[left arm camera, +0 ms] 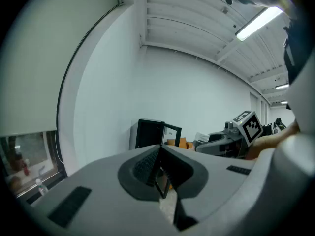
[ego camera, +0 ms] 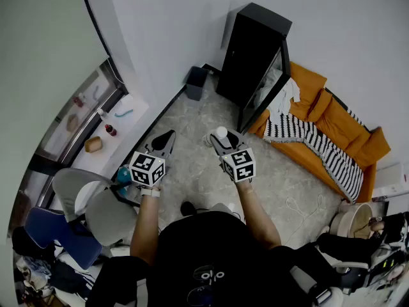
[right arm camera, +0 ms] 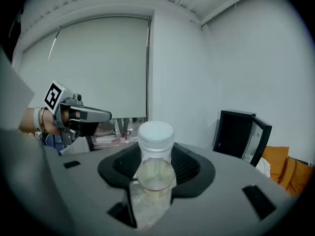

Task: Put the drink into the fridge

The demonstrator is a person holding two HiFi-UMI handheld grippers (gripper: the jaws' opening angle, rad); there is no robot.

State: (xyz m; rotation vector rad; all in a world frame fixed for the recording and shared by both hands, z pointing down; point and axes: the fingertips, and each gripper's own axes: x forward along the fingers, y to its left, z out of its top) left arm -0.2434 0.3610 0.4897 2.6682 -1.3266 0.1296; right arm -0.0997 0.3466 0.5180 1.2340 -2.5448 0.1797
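Note:
The drink is a clear bottle with a white cap, standing upright between the jaws of my right gripper, which is shut on it. The head view has the same bottle at the tip of the right gripper, over the grey floor. The black fridge stands against the far wall with its glass door swung open. It also appears in the right gripper view as a dark fridge. My left gripper hangs beside the right one, its jaws closed together on nothing.
An orange sofa with a striped blanket lies right of the fridge. A dark bin stands left of it. A window sill with small items runs along the left wall. Grey and blue chairs crowd the near left.

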